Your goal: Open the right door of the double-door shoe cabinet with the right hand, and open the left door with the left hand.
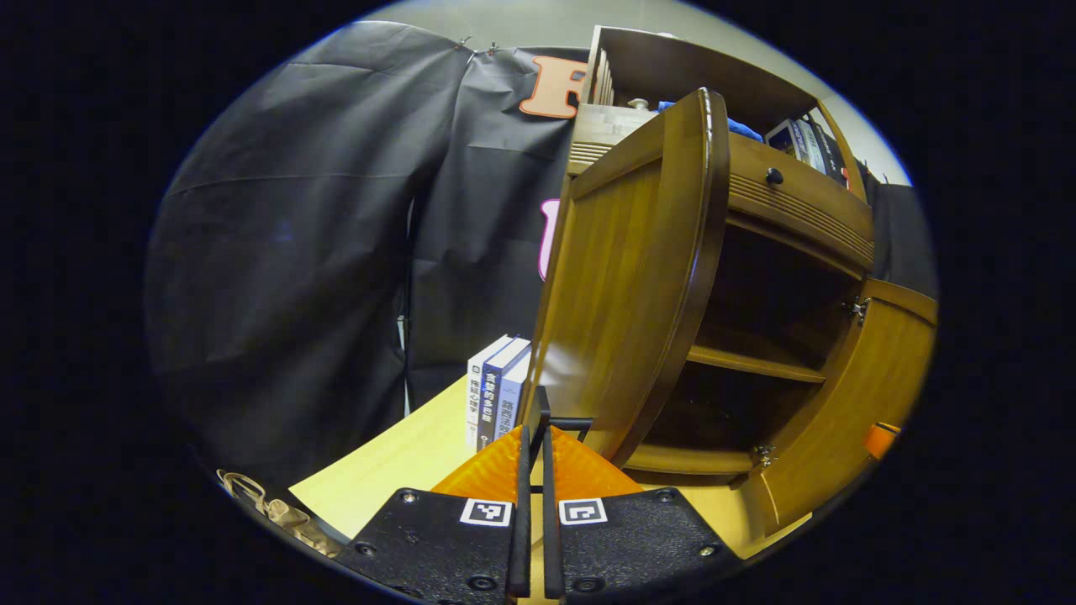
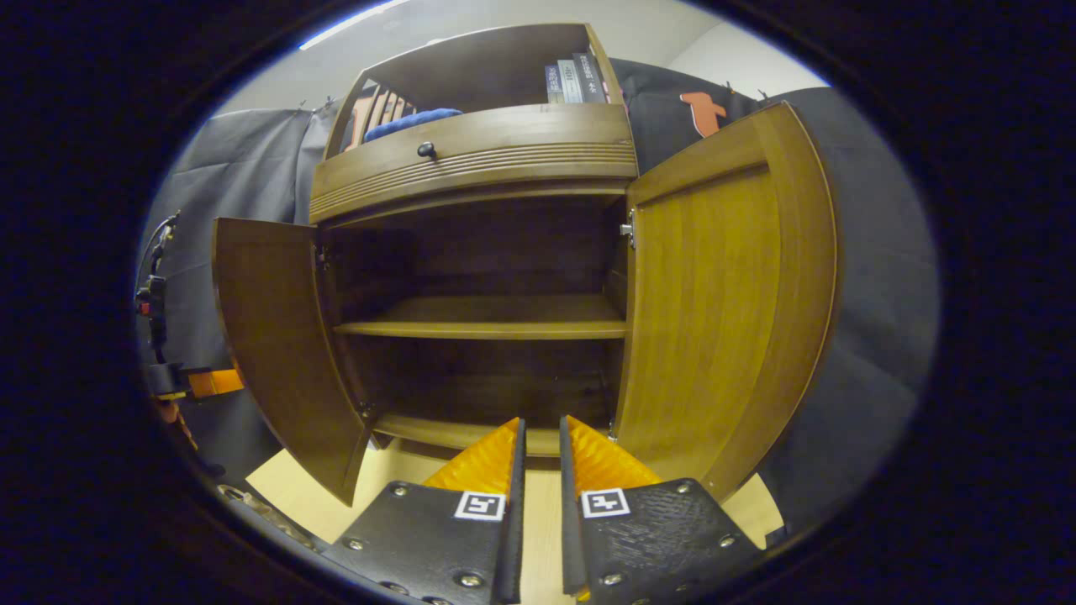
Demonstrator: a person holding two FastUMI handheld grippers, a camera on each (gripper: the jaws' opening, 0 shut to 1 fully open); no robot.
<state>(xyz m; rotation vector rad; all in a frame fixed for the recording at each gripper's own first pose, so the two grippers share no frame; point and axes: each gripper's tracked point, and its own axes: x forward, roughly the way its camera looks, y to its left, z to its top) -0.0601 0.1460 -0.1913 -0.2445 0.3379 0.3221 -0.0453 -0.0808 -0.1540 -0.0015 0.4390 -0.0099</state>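
Note:
The brown shoe cabinet (image 2: 471, 143) stands with both doors swung wide, baring two dark shelves. In the left gripper view the left door (image 1: 639, 277) rises edge-on just ahead. My left gripper (image 1: 536, 428) is shut on that door's thin black handle (image 1: 565, 420) near its lower corner. The right door (image 1: 849, 403) hangs open further right. In the right gripper view the right gripper (image 2: 540, 424) faces the cabinet's inside with its fingers a little apart and nothing between them. There the left door (image 2: 277, 353) is on the left and the right door (image 2: 723, 294) on the right.
The cabinet stands on a light wooden table (image 1: 403, 470). A few books (image 1: 496, 391) stand upright beside the left door. A drawer with a black knob (image 2: 427, 150) sits above the doors, under an open shelf with books (image 2: 572, 82) and blue cloth (image 2: 412, 122).

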